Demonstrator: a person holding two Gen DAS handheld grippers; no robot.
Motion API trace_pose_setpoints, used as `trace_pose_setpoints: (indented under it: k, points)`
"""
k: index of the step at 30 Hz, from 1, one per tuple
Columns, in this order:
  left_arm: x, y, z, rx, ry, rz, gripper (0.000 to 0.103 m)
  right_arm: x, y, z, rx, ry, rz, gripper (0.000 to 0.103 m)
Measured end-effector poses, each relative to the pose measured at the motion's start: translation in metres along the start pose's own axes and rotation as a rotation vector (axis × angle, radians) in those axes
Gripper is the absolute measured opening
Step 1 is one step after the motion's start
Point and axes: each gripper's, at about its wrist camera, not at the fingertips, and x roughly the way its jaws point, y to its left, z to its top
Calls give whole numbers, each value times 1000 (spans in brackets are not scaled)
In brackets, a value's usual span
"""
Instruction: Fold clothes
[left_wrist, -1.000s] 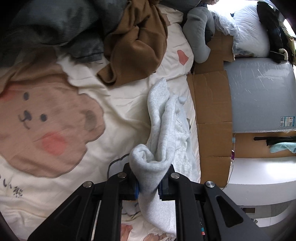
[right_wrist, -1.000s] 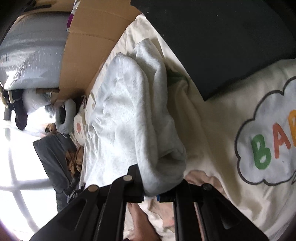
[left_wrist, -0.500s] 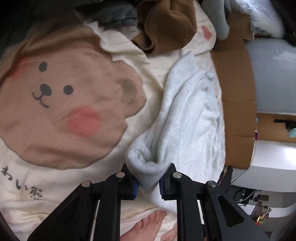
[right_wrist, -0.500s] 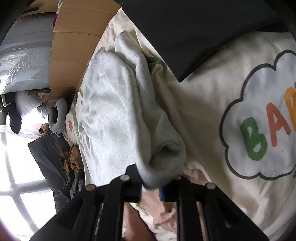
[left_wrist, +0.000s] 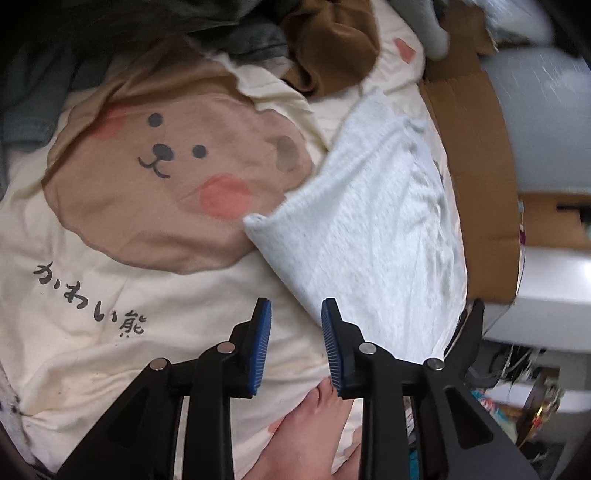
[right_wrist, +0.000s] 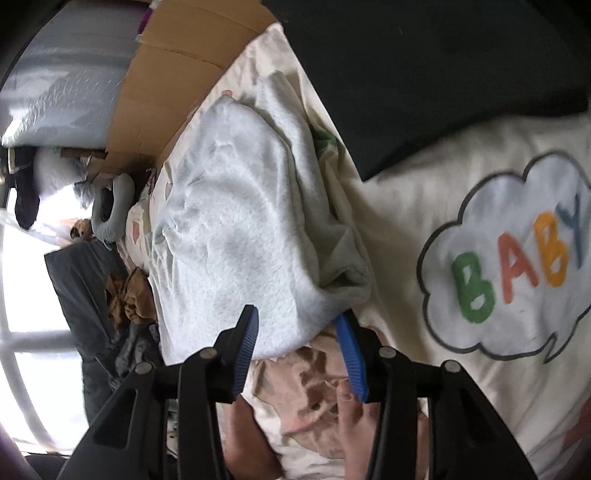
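Note:
A light grey sweatshirt (left_wrist: 369, 221) lies spread on the cream bedspread (left_wrist: 110, 295), along the bed's right side. My left gripper (left_wrist: 295, 314) hovers just off its near left edge, with only bedspread between the blue pads. Its jaws are opening. In the right wrist view the sweatshirt (right_wrist: 240, 221) lies with a folded sleeve along its right side. My right gripper (right_wrist: 297, 328) sits at the near hem. Its jaws are opening too: the hem lies loosely between the pads, which do not press on it.
A brown garment (left_wrist: 332, 48) and dark clothes are piled at the far end of the bed. Flattened cardboard (left_wrist: 472, 147) lines the bed's right edge. A black cloth (right_wrist: 443, 74) covers the far corner. A person's bare foot (left_wrist: 306, 424) rests under the grippers.
Both grippers were shut on bunched corners of the grey sweatshirt and have let go. The sweatshirt now lies flat. The left gripper has drawn off to the left of its edge.

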Motion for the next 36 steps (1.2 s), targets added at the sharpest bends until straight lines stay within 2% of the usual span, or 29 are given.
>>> trace_pose_setpoints:
  k: [5, 9, 17, 22, 28, 32, 36]
  points:
    - [15, -31, -4, 103, 37, -25, 28, -25, 9, 7, -61, -8, -29, 42]
    - [33, -64, -3, 199, 72, -70, 28, -55, 32, 15, -149, -45, -40, 43]
    - [81, -126, -19, 417, 184, -140, 28, -71, 74, 16, -262, -52, -44, 44]
    - [103, -155, -34, 549, 235, -169, 28, -52, 96, 9, -328, -13, -61, 44]
    - [135, -174, -58, 644, 298, -182, 28, 1, 121, -5, -440, 82, -109, 44]
    - [149, -183, -64, 667, 311, -190, 27, 41, 133, -16, -488, 144, -138, 44]
    - [164, -189, -70, 694, 324, -168, 27, 72, 146, -28, -556, 182, -158, 44]
